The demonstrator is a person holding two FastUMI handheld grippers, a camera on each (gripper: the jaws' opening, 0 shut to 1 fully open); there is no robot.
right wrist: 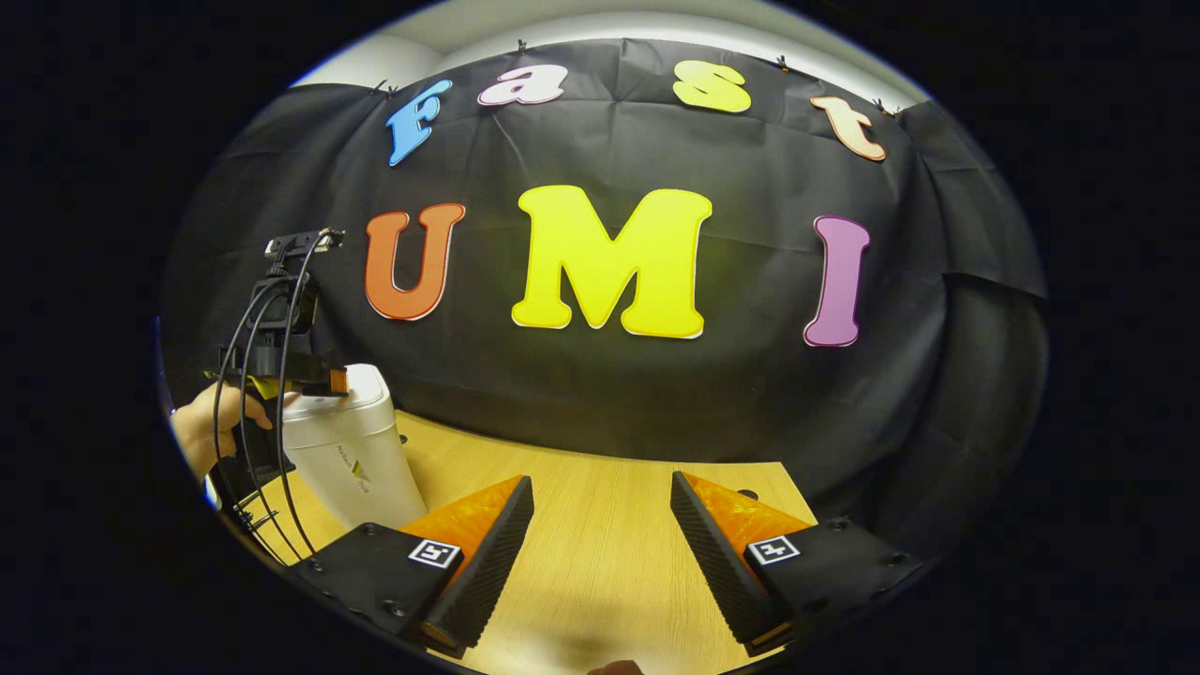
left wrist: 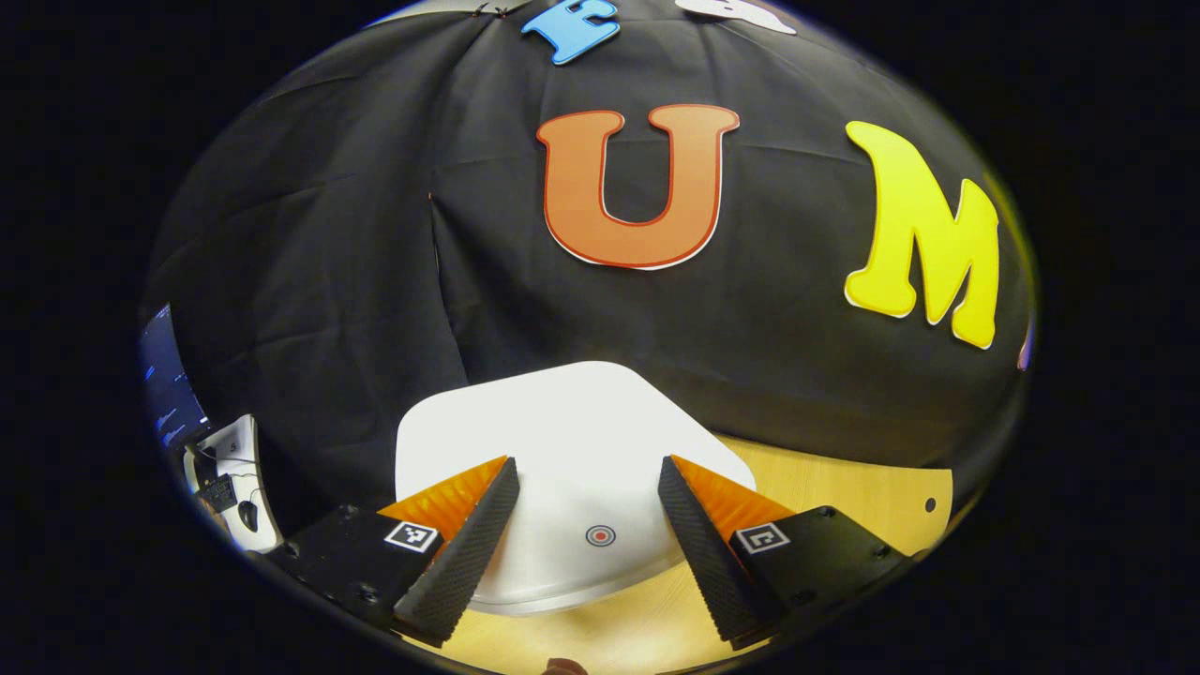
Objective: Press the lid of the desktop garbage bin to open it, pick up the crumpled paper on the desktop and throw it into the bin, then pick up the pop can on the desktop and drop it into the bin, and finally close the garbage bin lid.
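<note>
- Left gripper view: my left gripper (left wrist: pixel 586 525) hangs over the white plastic desktop bin's flat lid (left wrist: pixel 562 441), fingers apart, holding nothing. The lid lies shut. A small red ring mark (left wrist: pixel 600 535) sits between my fingers, near the lid's front edge. The bin stands by the back edge of the light wooden table (left wrist: pixel 844 483).
- Right gripper view: my right gripper (right wrist: pixel 600 548) is spread too, empty, over bare tabletop. The bin body (right wrist: pixel 352 450) is at the table's left edge.
- Shut lid fits either pre-opening or closed after the drops. Any press: straight down, centred on the mark.
</note>
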